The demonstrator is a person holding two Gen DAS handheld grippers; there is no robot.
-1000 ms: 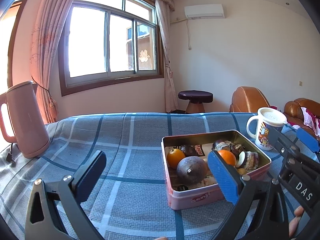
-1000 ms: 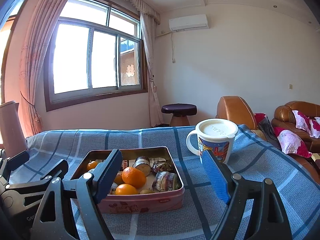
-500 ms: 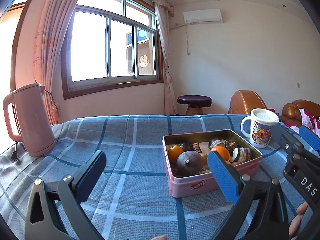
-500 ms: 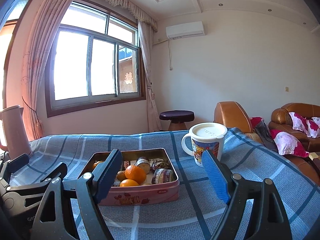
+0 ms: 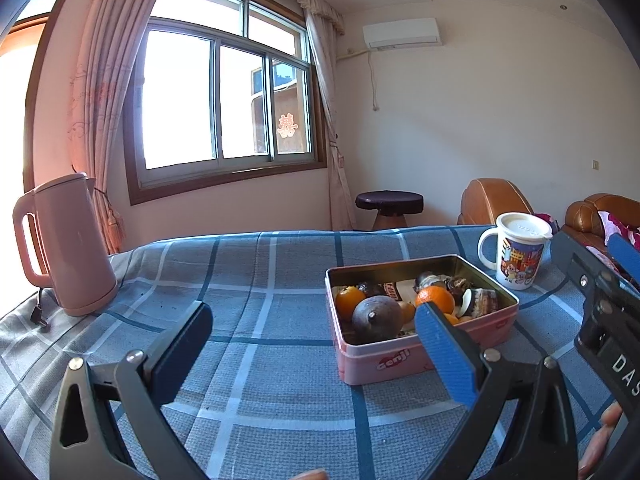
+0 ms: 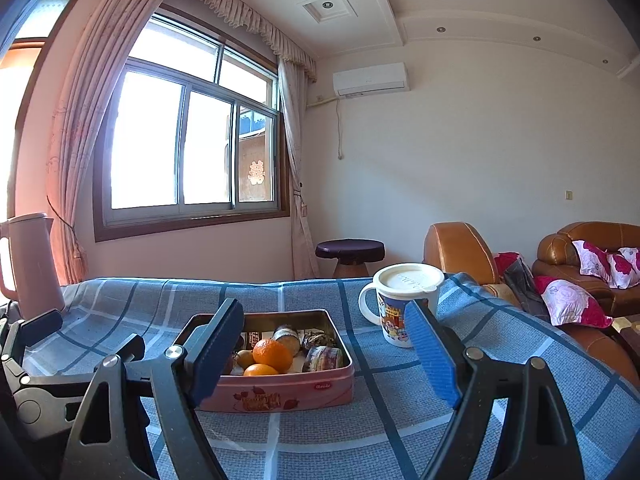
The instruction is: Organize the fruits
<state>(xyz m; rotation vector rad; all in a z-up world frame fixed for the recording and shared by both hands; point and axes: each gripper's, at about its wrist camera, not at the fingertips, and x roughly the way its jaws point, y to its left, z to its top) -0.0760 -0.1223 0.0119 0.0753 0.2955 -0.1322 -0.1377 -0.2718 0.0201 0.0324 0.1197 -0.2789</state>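
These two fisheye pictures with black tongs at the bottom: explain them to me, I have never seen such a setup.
A person holds a hand tool with two fingers in each hand; a camera on each looks along them. One picture is from the left gripper, the other from the right gripper. Both stand open and hold nothing. On the blue checked tablecloth sit a pink tin with oranges and wrapped snacks, a lidded mug and a pink kettle.

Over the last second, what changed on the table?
Both tools, left and right, drew back from the tin, which looks smaller and farther now. Nothing was taken or let go. Both stay open and empty; the fruit, the mug and the kettle stayed put.
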